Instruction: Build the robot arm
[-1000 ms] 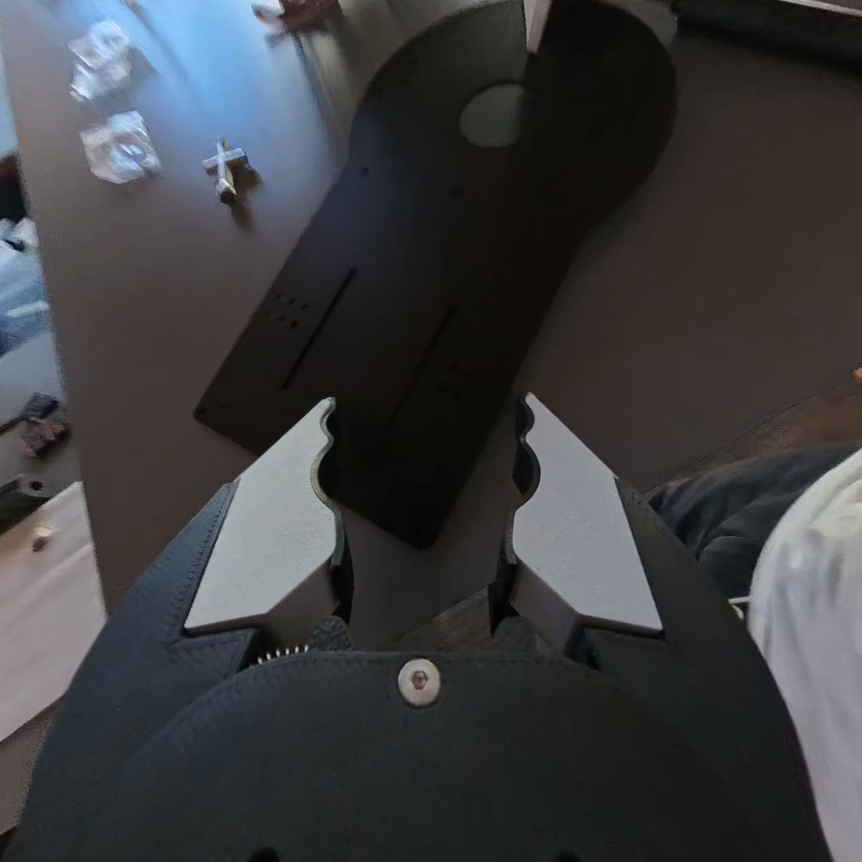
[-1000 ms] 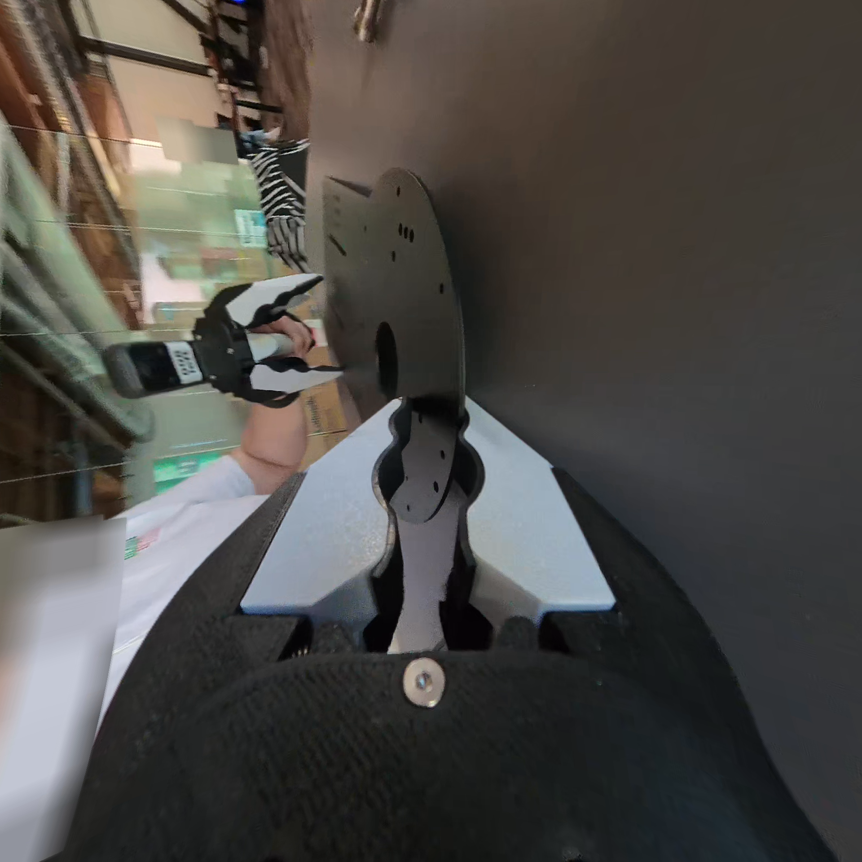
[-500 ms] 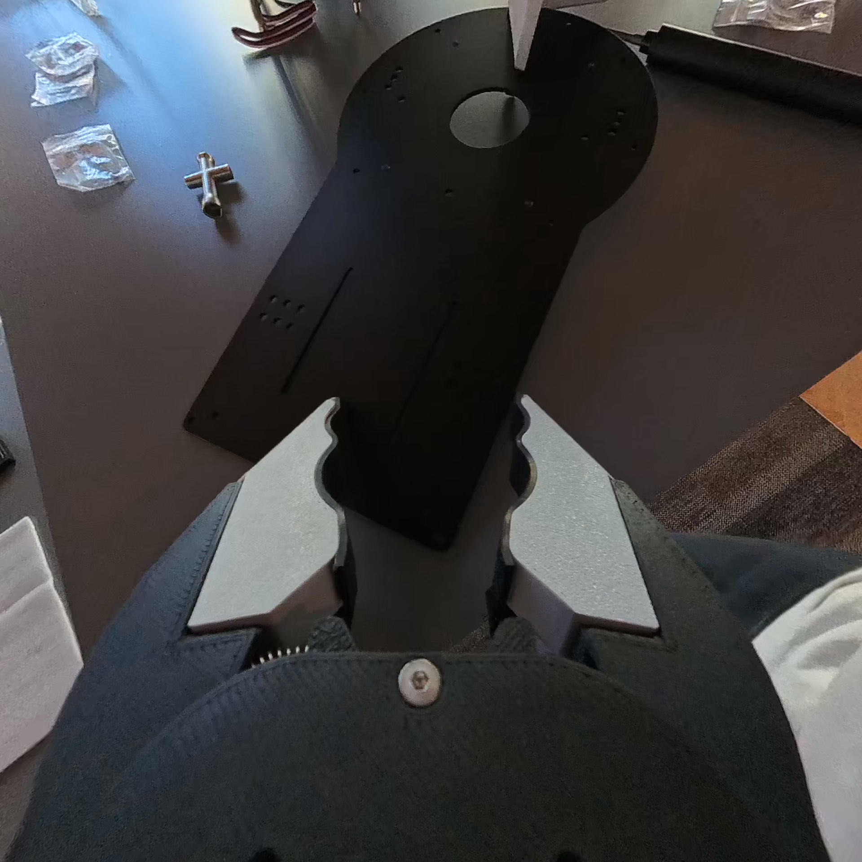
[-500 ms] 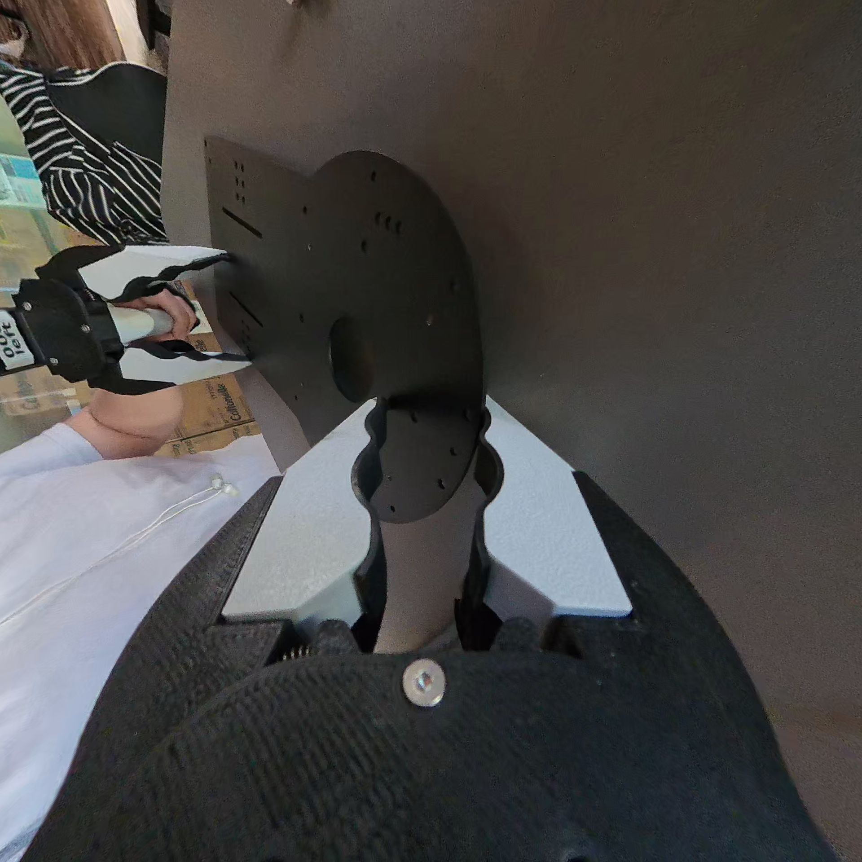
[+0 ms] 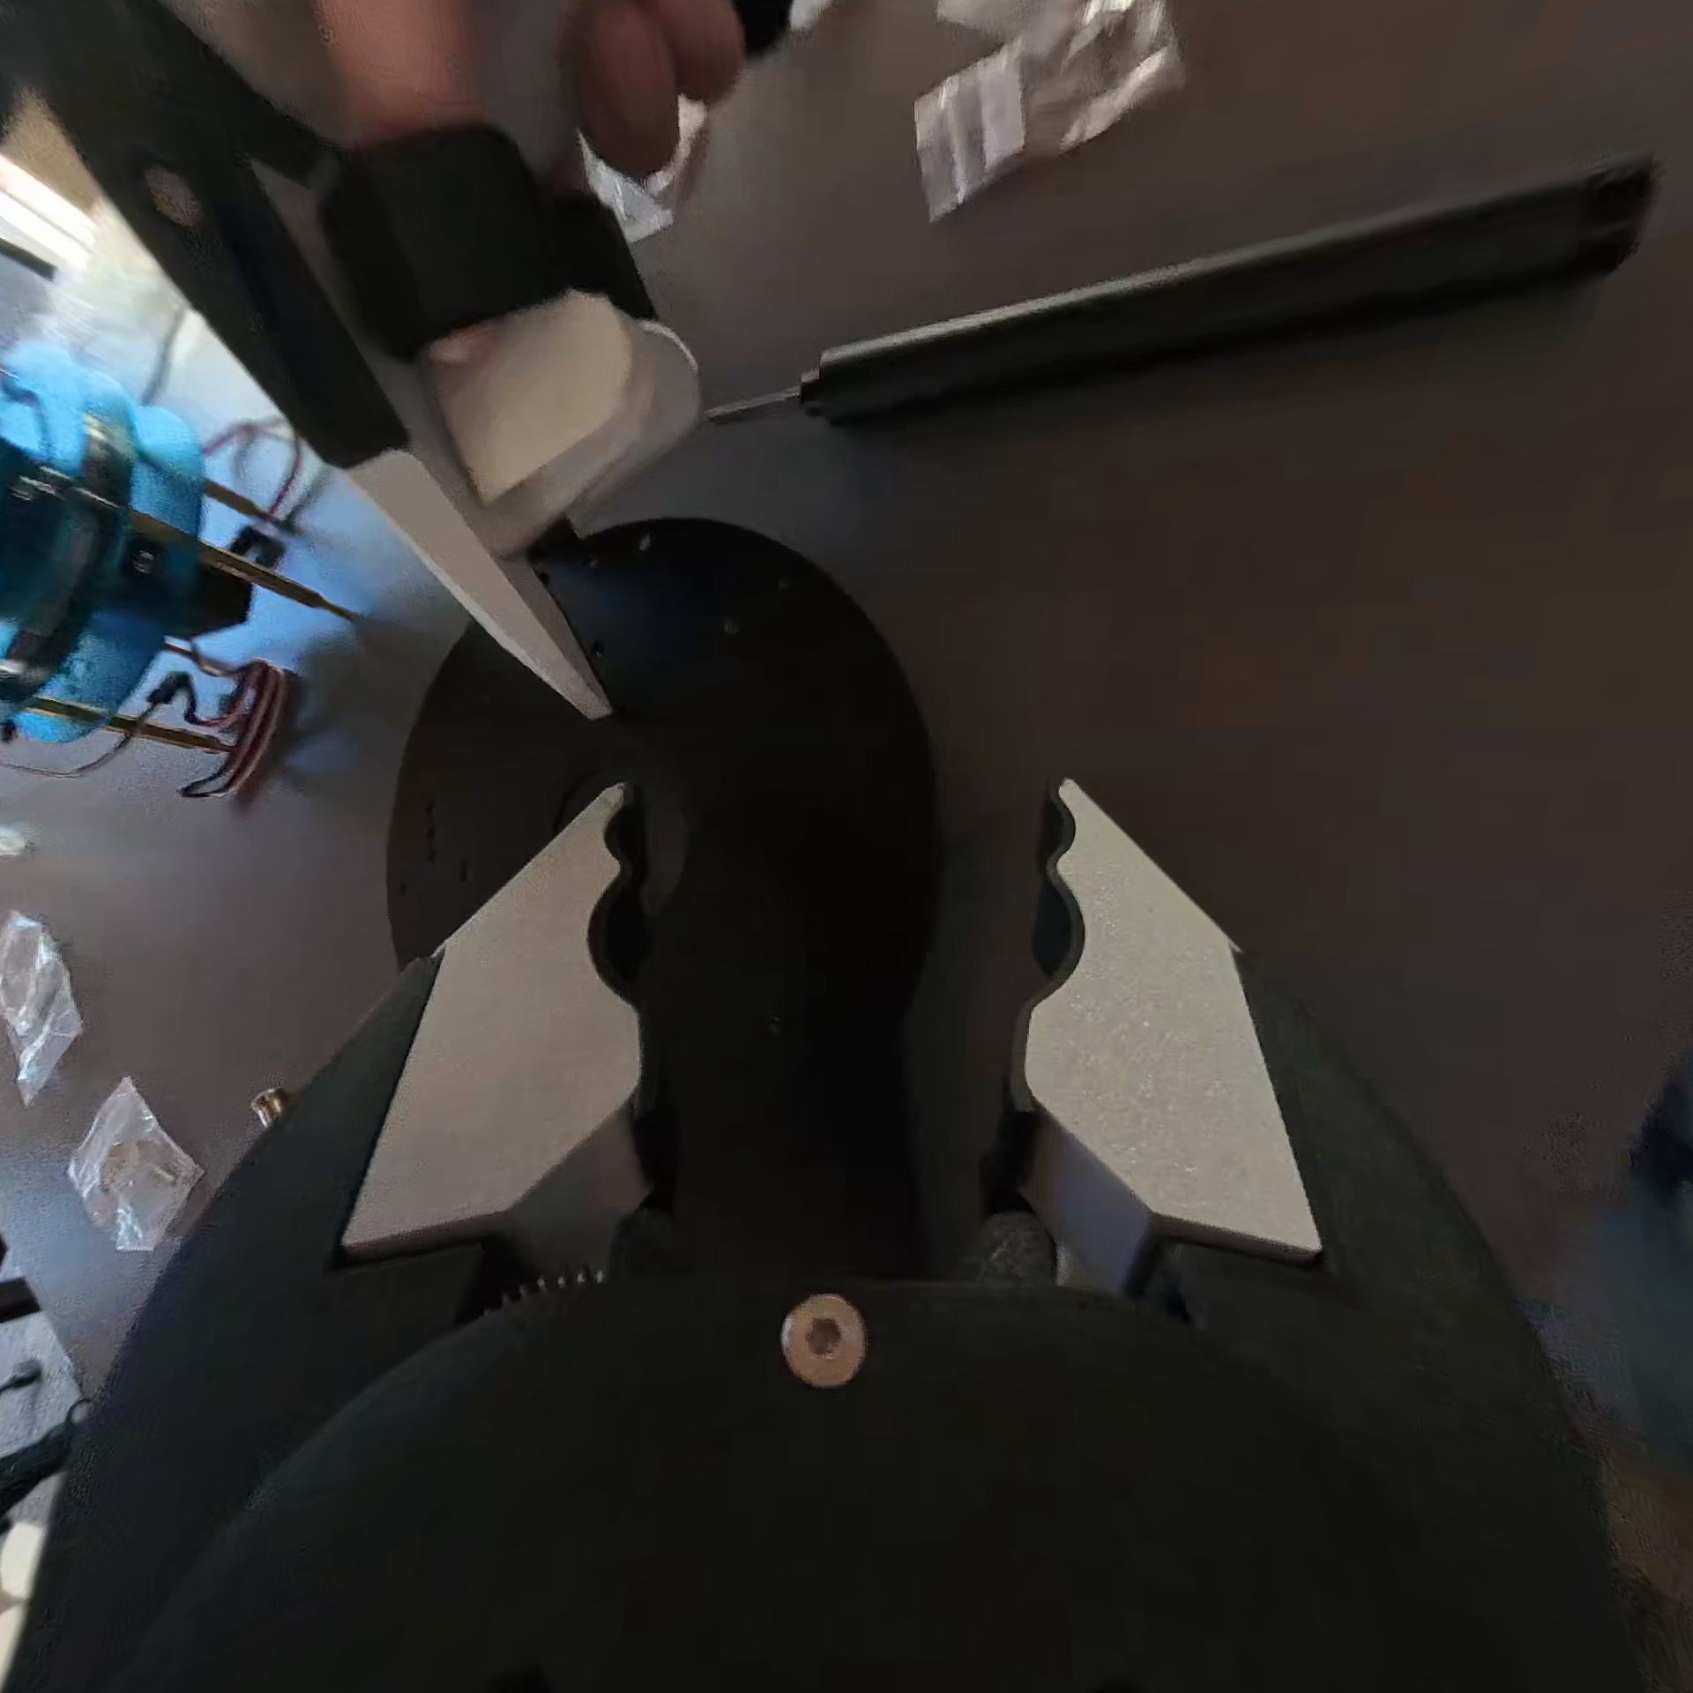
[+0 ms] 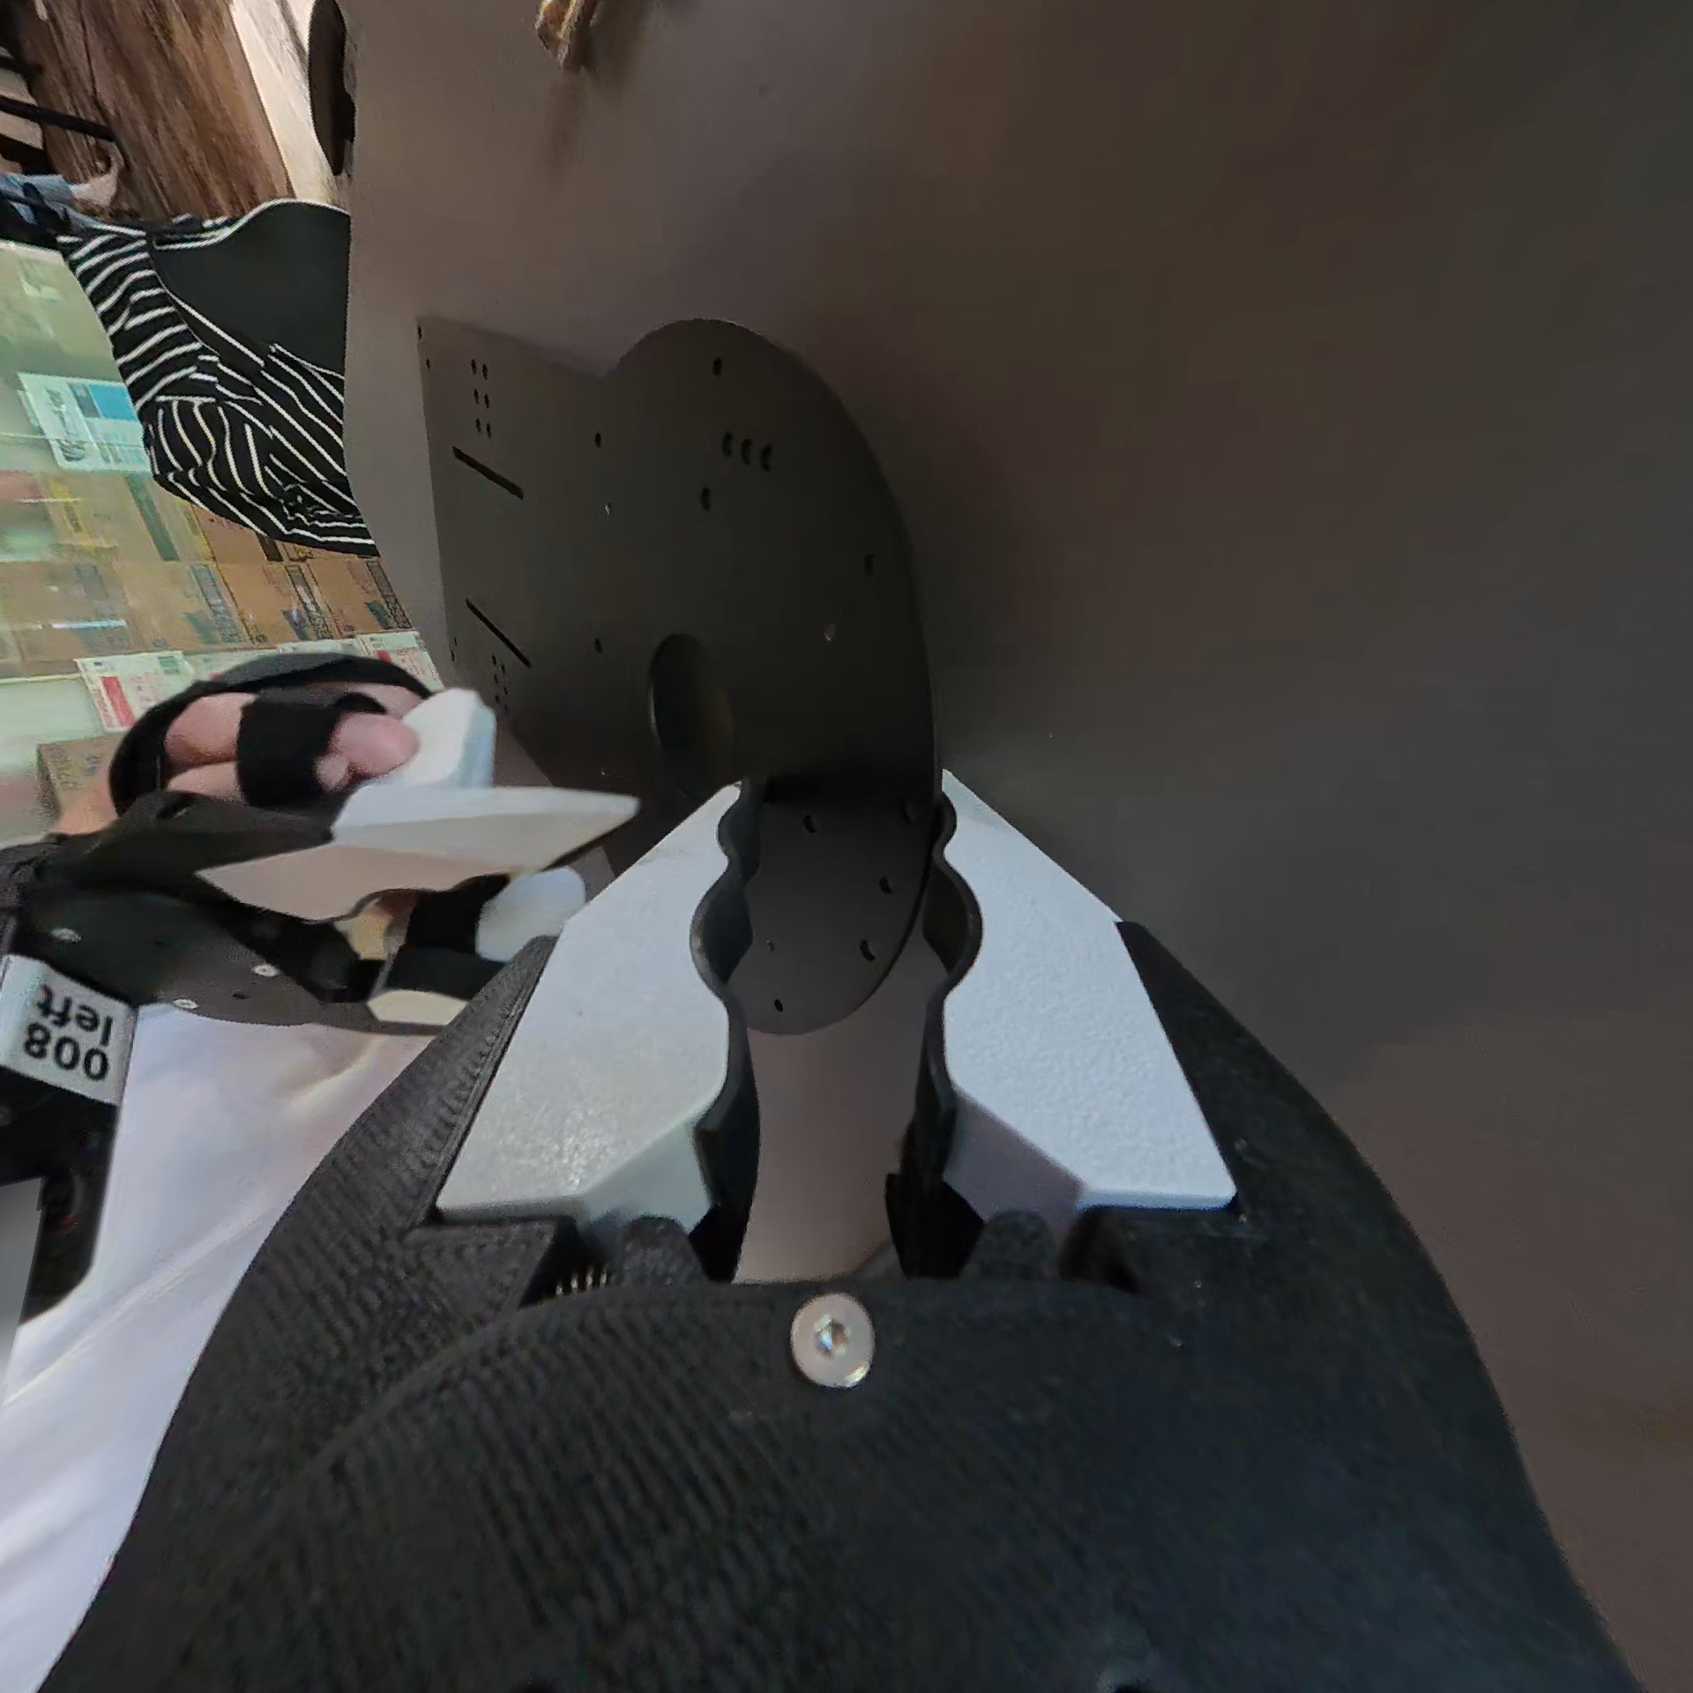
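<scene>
A flat black plate (image 5: 760, 733) with a round end, a hole and slots lies over the dark table (image 5: 1283, 641). My right gripper (image 6: 838, 788) is closed on the rim of the round end (image 6: 824, 916), which touches both jaws and sits raised off the table. One of its white fingers (image 5: 513, 586) shows on that end in the left wrist view. My left gripper (image 5: 838, 797) is open and empty, hovering over the plate's middle close to the right gripper. It also shows in the right wrist view (image 6: 595, 852), beside the plate's hole (image 6: 682, 705).
A long black screwdriver-like tool (image 5: 1237, 302) lies beyond the plate. Clear plastic bags lie at the far right (image 5: 1035, 119) and near left (image 5: 133, 1163). A blue device with wires (image 5: 73, 586) stands at the left. A striped garment (image 6: 229, 394) hangs past the table edge.
My left gripper has moved forward along the plate from its narrow end to its round end, close to the right gripper. The right gripper's jaws have widened a little around the rim.
</scene>
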`<control>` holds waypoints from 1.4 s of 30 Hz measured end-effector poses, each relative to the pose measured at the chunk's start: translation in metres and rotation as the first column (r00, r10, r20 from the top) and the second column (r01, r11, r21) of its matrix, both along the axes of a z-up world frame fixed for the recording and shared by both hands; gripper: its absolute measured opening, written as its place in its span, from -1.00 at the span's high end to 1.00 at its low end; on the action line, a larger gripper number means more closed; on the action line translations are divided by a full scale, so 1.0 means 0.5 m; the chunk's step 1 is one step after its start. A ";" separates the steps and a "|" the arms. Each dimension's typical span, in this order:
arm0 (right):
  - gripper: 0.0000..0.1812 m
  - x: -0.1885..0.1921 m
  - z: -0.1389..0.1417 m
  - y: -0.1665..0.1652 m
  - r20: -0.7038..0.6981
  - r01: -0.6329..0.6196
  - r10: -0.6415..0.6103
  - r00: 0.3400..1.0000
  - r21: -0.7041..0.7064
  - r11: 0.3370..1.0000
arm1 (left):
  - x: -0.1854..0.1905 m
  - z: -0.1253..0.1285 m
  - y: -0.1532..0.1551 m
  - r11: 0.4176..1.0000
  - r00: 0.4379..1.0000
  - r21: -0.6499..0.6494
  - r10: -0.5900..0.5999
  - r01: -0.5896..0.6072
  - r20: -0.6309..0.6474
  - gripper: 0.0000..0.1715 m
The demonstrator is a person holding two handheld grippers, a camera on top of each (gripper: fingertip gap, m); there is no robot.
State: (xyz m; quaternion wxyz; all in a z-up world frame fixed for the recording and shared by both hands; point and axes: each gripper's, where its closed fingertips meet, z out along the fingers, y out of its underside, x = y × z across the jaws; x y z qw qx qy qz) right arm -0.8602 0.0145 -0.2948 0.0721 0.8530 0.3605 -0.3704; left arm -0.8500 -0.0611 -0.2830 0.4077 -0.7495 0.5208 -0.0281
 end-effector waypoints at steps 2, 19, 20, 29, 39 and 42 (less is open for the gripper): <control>0.63 0.000 0.001 -0.001 -0.003 -0.015 0.015 1.000 -0.003 1.000 | 0.001 -0.015 0.016 0.997 1.000 -0.075 0.000 -0.001 -0.021 0.09; 0.71 0.003 -0.002 0.028 -0.047 -0.058 0.054 0.997 -0.070 0.996 | 0.020 0.038 0.049 0.971 0.991 -0.231 0.086 -0.059 0.107 0.54; 0.72 0.002 -0.002 0.028 -0.058 -0.043 0.038 0.998 -0.092 0.995 | 0.010 0.027 0.057 0.964 0.988 -0.244 0.128 -0.103 0.089 0.23; 0.64 -0.004 0.007 0.024 -0.073 -0.055 0.046 0.996 -0.131 0.990 | -0.008 -0.045 0.061 0.877 0.973 -0.425 0.228 -0.224 -0.041 0.16; 0.49 0.010 0.014 0.019 -0.010 -0.140 0.140 0.990 -0.155 0.978 | -0.002 -0.045 0.065 0.853 0.970 -0.462 0.229 -0.243 -0.087 0.20; 0.44 0.022 0.014 0.016 0.039 -0.209 0.215 0.976 -0.125 0.970 | 0.000 -0.044 0.064 0.852 0.969 -0.462 0.232 -0.246 -0.087 0.20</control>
